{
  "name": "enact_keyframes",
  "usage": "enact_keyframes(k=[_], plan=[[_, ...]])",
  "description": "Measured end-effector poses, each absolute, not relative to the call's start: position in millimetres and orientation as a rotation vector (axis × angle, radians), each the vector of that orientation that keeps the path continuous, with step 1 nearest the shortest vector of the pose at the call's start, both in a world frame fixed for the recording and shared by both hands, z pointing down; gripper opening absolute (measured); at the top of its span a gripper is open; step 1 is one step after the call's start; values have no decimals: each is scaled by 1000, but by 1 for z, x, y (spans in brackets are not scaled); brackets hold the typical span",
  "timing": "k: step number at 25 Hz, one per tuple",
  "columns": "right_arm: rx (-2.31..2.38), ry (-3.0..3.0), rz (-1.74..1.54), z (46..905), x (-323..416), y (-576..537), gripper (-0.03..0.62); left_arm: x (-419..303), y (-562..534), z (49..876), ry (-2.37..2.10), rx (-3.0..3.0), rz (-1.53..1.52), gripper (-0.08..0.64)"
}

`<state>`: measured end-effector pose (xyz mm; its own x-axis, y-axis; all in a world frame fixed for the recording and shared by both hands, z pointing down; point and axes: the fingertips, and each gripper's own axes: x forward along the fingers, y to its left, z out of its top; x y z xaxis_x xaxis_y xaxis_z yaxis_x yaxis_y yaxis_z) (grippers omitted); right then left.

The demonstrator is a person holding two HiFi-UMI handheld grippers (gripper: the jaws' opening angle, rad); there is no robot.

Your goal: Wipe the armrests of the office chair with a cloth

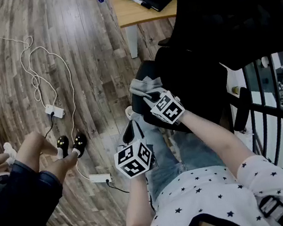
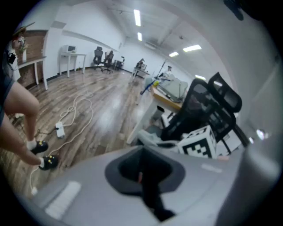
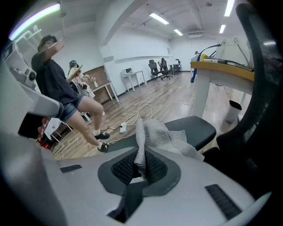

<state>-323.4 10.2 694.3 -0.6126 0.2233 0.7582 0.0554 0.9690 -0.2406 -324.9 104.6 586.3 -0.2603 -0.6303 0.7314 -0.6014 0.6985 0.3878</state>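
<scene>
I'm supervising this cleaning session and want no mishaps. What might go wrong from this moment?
1. The right gripper pinches only a fold of the cloth; dragging across the armrest may pull it free.
2. Cables and a power strip lie on the floor nearby, a possible trip hazard.

The right gripper (image 1: pixel 148 97) rests over the armrest (image 3: pixel 196 128), forearm stretched forward, jaws clamped on the cloth (image 3: pixel 154 134). The left gripper (image 1: pixel 132 133) is held just short of that armrest, on the person's side. Its forearm is drawn back towards the torso and its jaws are together with nothing between them.
</scene>
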Motion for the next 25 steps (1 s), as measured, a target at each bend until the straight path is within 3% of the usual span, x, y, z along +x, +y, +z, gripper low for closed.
enact_keyframes(k=[25], plan=[[-397, -2174, 203, 689, -293, 76, 28, -310, 120, 581, -1970, 925, -51, 6]])
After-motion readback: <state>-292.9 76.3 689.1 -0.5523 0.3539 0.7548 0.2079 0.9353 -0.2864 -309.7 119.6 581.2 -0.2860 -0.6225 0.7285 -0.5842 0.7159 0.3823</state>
